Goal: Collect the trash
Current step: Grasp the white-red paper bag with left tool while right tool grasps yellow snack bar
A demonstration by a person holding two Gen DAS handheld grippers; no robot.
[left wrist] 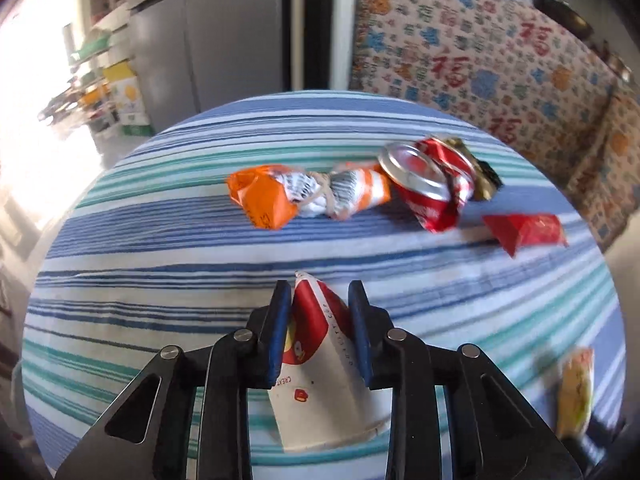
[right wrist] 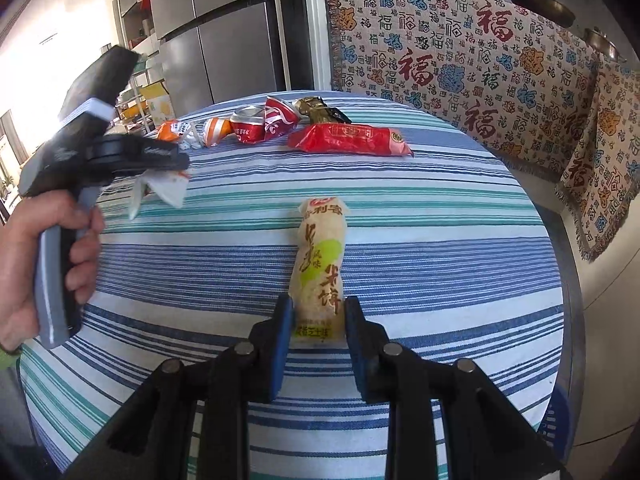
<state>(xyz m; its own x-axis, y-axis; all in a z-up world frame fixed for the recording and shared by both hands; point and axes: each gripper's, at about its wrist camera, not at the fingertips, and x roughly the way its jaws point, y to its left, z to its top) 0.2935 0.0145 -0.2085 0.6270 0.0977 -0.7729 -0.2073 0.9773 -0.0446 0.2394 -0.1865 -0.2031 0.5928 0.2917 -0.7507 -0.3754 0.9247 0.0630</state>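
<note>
The left tongs (left wrist: 320, 332) clamp a light, crushable cup (left wrist: 320, 360) at its flattened rim, the right tongs (right wrist: 316, 336) a soft wrapper (right wrist: 320, 268) at its 6 o'clock end.

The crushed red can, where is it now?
In the right wrist view the crushed red can lies at the table's far edge, between the orange wrapper and the red packet.

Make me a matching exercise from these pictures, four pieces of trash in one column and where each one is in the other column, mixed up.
Things:
1. crushed paper cup
2. yellow rice cracker packet
3. crushed red can
4. flat red wrapper

Places:
A. lying loose beside the orange wrapper
B. between the right gripper's fingers
C. on the cloth, nearest the patterned sofa cover
D. between the left gripper's fingers

Pairs: 1-D, 2-B, 3-A, 4-C
</note>
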